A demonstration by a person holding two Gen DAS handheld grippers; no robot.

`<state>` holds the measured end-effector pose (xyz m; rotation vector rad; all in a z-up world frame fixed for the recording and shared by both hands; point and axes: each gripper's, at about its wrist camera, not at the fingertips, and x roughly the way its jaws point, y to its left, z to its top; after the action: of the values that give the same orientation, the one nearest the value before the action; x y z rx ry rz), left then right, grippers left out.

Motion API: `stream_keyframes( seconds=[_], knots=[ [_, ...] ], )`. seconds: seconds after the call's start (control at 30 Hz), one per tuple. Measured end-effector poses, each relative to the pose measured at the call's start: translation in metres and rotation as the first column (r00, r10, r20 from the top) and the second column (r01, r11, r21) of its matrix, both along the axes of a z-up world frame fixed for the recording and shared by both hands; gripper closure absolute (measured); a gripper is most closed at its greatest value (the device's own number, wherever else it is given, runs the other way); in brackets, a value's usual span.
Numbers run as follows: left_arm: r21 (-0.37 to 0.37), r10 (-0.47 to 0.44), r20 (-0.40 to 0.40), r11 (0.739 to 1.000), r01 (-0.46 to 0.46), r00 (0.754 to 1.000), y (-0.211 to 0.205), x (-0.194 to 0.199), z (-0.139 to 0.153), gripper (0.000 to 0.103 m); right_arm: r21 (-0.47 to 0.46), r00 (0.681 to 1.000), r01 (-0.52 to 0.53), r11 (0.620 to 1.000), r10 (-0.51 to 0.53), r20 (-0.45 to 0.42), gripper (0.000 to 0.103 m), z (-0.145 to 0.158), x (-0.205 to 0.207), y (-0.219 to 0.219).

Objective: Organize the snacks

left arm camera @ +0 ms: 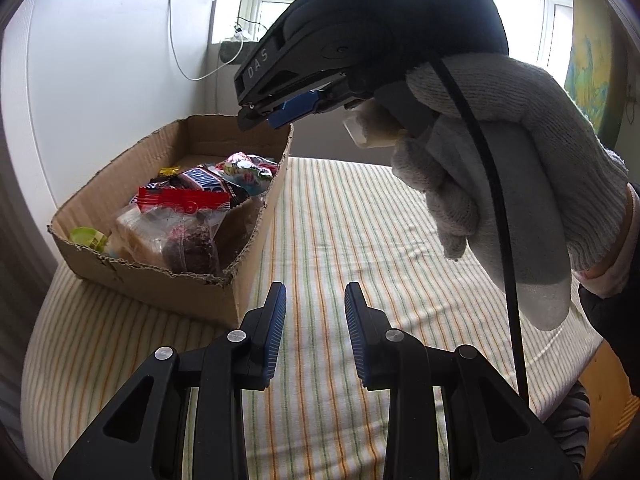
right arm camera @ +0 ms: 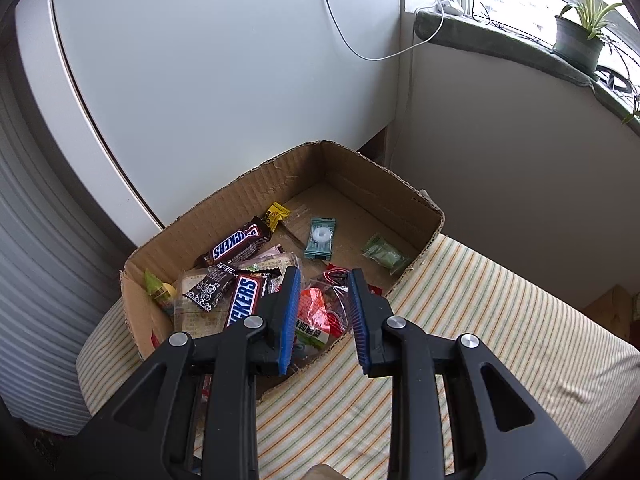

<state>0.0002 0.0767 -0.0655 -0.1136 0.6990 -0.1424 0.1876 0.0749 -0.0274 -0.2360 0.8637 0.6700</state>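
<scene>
A shallow cardboard box (right arm camera: 384, 192) sits on a striped cloth and holds several wrapped snacks: Snickers bars (right arm camera: 236, 246), a yellow candy (right arm camera: 277, 214), a teal mint packet (right arm camera: 320, 238), a green packet (right arm camera: 385, 255) and a red-and-clear bag (right arm camera: 320, 312). My right gripper (right arm camera: 323, 312) is open and empty, hovering over the box's near edge above that bag. In the left wrist view the box (left arm camera: 132, 276) is at the left, with the right gripper (left arm camera: 276, 114) above its far right corner. My left gripper (left arm camera: 315, 320) is open and empty over bare cloth right of the box.
The striped cloth (left arm camera: 360, 216) covers a rounded table whose edge falls away at the left and right. A white wall panel (right arm camera: 224, 60) stands close behind the box. A windowsill with a potted plant (right arm camera: 578, 40) and a hanging white cable (right arm camera: 360, 52) is at the back right.
</scene>
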Motion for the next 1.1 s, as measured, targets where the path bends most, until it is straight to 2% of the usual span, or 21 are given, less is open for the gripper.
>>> stream_keyframes(
  seconds=[0.1,0.17,0.27,0.33,0.37,0.4,0.43,0.47,0.5,0.77,0.97,1.1],
  knots=[
    [0.008,0.001,0.008,1.0,-0.001,1.0,-0.002,-0.002,0.002,0.074,0.011,1.0,0.004,1.0,-0.004,0.026,0.075,0.007,-0.012,-0.012],
    [0.016,0.0,0.017,1.0,0.0,1.0,-0.004,-0.003,0.005,0.074,0.028,0.999,0.004,1.0,-0.006,0.047,0.059,0.011,-0.023,-0.023],
    [0.034,0.007,0.036,0.999,-0.008,0.999,-0.007,-0.008,0.011,0.074,0.042,0.996,0.029,0.999,-0.033,0.083,0.055,0.015,-0.038,-0.043],
    [0.042,0.024,0.056,0.999,-0.026,0.998,-0.006,-0.011,0.017,0.058,0.057,0.994,0.047,0.997,-0.052,0.093,0.055,0.018,-0.045,-0.056],
    [0.039,0.033,0.065,0.999,-0.035,0.997,-0.005,-0.013,0.019,0.054,0.065,0.993,0.058,0.996,-0.065,0.101,0.055,0.019,-0.048,-0.063],
    [0.036,0.041,0.072,0.998,-0.044,0.997,-0.004,-0.015,0.021,0.053,0.077,0.991,0.071,0.994,-0.079,0.11,0.055,0.02,-0.05,-0.069],
    [0.032,0.049,0.077,0.998,-0.052,0.996,-0.002,-0.016,0.024,0.053,0.089,0.989,0.082,0.993,-0.092,0.118,0.05,0.021,-0.054,-0.076],
    [0.031,0.059,0.082,0.998,-0.062,0.995,-0.001,-0.016,0.026,0.053,0.102,0.986,0.093,0.99,-0.105,0.126,0.041,0.022,-0.057,-0.082],
    [0.033,0.074,0.088,0.997,-0.077,0.993,0.001,-0.016,0.027,0.053,0.116,0.983,0.108,0.987,-0.124,0.136,0.039,0.022,-0.06,-0.09],
    [0.046,0.195,0.131,0.978,-0.203,0.972,0.022,-0.015,0.035,0.043,0.179,0.968,0.167,0.97,-0.196,0.156,0.039,0.011,-0.074,-0.125],
    [0.025,0.265,0.131,0.963,-0.27,0.955,0.04,-0.006,0.029,0.04,0.176,0.963,0.16,0.971,-0.193,0.189,0.039,-0.01,-0.093,-0.122],
    [0.018,0.287,0.13,0.956,-0.292,0.949,0.045,-0.005,0.027,0.04,0.126,0.963,0.13,0.983,-0.156,0.22,0.039,-0.016,-0.103,-0.111]
  ],
)
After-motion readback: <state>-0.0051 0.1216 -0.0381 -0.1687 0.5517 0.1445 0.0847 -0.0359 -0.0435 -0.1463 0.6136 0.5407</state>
